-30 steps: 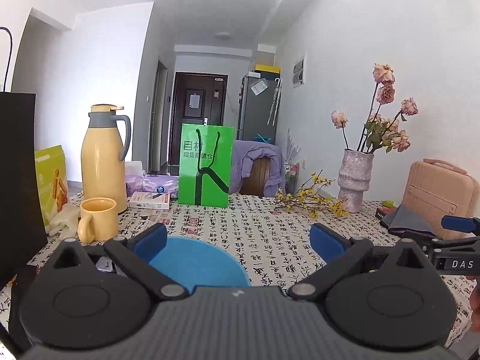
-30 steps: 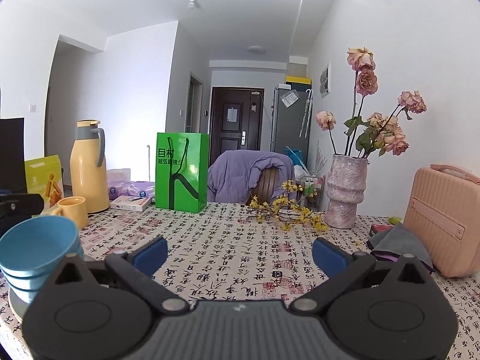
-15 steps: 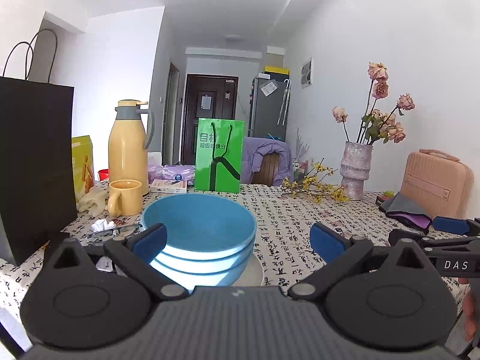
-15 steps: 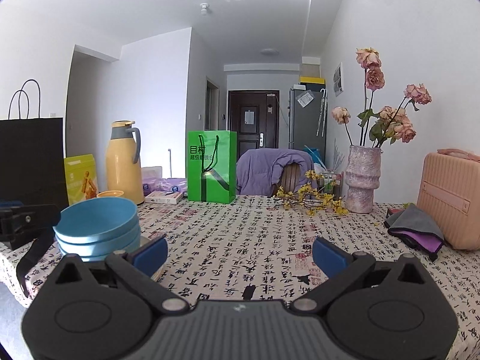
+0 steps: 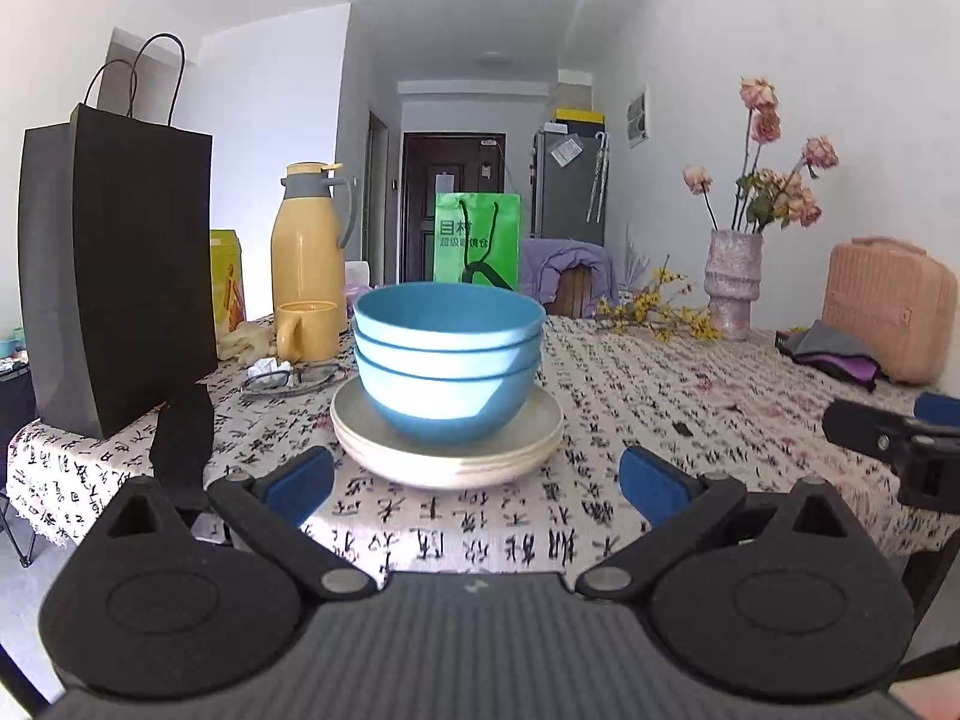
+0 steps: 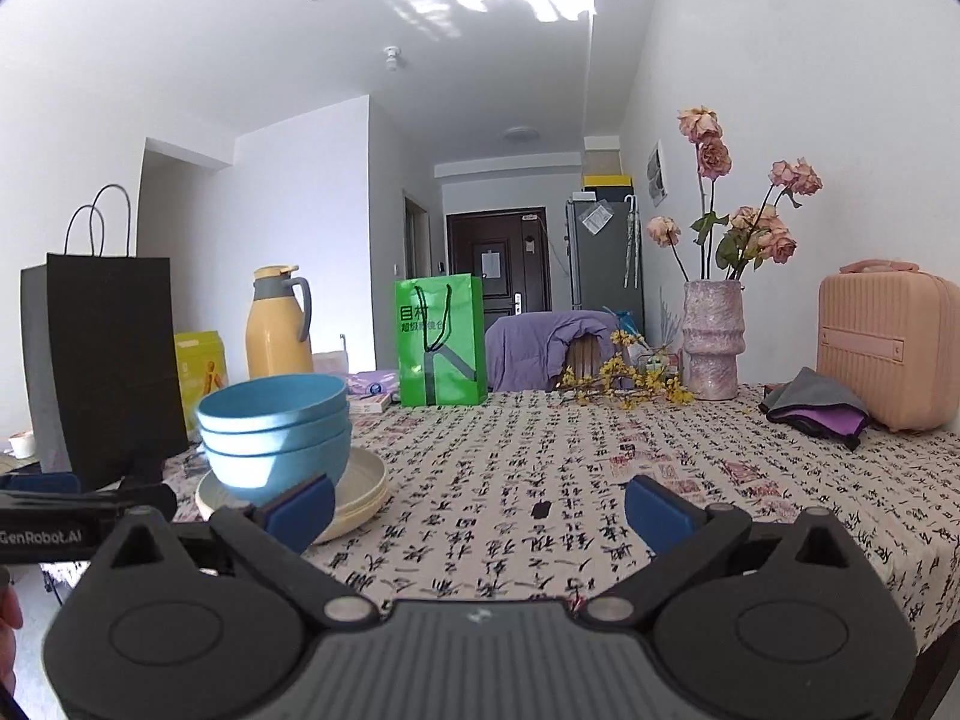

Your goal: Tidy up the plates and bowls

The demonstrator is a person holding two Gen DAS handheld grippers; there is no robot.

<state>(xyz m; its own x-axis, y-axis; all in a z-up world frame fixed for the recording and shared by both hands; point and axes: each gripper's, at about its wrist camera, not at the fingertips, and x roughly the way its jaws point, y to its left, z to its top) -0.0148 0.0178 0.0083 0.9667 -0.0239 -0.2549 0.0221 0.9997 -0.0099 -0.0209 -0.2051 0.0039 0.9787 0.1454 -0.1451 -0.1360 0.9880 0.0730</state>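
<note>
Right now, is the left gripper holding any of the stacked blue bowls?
No. The left gripper is open and short of the stacked blue bowls, which rest on the cream plates.

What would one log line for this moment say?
left gripper: open, empty | right gripper: open, empty | blue bowls: nested on cream plates | table

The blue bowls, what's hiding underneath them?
The three nested blue bowls sit on a stack of cream plates on the patterned tablecloth. Only the plates' rims show; their middles are covered, so anything there is hidden.
</note>
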